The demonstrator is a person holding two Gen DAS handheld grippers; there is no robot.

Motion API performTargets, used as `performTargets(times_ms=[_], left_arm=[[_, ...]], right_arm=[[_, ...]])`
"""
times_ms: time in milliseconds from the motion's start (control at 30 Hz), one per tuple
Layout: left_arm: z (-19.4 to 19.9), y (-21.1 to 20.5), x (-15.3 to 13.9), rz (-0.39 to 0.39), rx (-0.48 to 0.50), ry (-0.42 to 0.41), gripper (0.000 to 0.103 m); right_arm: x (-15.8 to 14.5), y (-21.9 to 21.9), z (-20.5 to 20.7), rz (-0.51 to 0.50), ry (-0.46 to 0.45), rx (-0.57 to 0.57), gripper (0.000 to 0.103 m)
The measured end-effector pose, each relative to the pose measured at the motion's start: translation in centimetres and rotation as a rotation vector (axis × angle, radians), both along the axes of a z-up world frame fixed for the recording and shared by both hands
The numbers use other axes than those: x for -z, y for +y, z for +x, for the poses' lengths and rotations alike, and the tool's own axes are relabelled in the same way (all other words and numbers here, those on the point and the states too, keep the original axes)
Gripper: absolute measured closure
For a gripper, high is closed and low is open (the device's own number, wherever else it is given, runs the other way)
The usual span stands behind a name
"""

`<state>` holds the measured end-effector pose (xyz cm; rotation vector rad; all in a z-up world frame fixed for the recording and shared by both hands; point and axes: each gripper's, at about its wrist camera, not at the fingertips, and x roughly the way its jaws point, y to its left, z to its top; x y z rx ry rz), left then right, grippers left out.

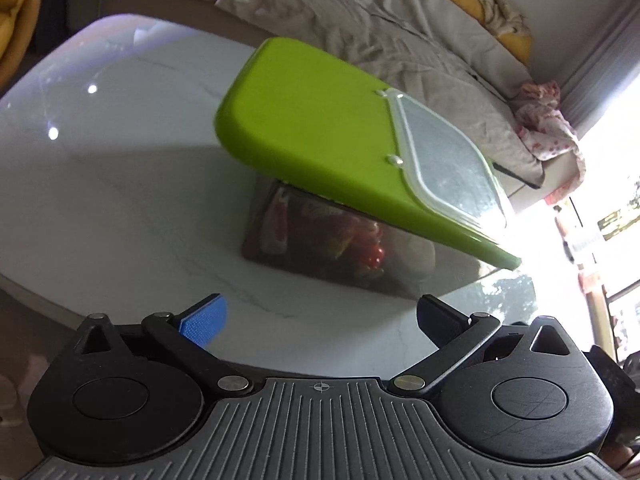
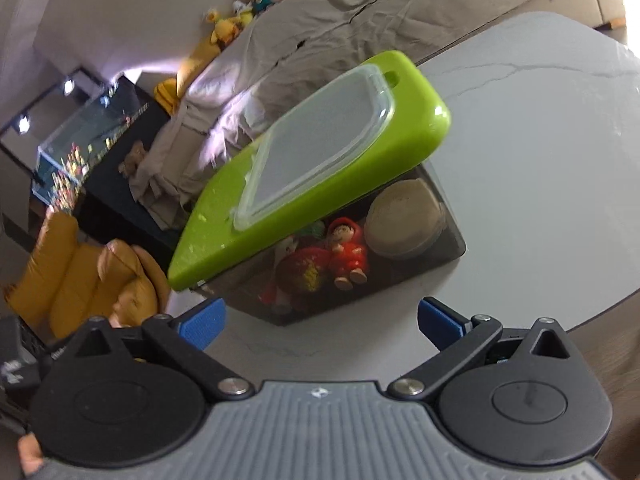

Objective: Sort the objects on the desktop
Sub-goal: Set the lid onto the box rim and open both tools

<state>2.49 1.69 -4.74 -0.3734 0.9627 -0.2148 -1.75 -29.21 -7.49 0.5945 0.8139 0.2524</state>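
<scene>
Behind our white marble table (image 2: 540, 160) runs a rumpled beige sofa (image 1: 400, 40), while the green-lidded box (image 2: 320, 184) of toys sits mid-table, clear of our left gripper (image 1: 320, 322) and right gripper (image 2: 320, 320), both spread wide and empty.

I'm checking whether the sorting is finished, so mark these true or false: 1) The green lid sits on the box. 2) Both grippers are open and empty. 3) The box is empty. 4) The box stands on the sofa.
1) True: the green lid sits on the dark clear box.
2) True: the left gripper and right gripper stand open, nothing between them.
3) False: a red doll and other items are inside.
4) False: it stands on the white table.
</scene>
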Motion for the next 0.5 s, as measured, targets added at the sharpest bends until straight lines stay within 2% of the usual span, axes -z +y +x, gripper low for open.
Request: performTargets(times_ms=[33,100,200,300,400,500], left_arm=[[-0.3,-0.8,-0.6,0.027,0.007,-0.020,0.000],[-0.8,-2.2,-1.7,0.097,0.015,-0.039,0.000],[-1.8,-3.8,-3.0,0.197,-0.002,-0.066,0.000],[-2.6,-4.7,-4.1,0.218,-0.017,-0.090,0.000],[-2.9,-5.4,-4.6,0.221,-0.030,-0.085,0.000],[-3.0,-6.1,-4.7,0.305,-0.043,-0.083,0.000]], right_arm=[[-0.6,1.0,0.0,-0.057,0.010,-0.012,0.000],[-1.8,2.6,-0.6,-0.154,-0.027,-0.013,0.000],[-3.6,3.6,-1.6,-0.248,-0.060,0.034,0.000],[-5.0,4.3,-2.4,-0.338,-0.057,0.081,0.000],[-5.4,4.4,-2.9,-0.349,-0.045,0.057,0.000],[-5.1,4.1,-2.7,-0.317,-0.006,-0.003,0.000]])
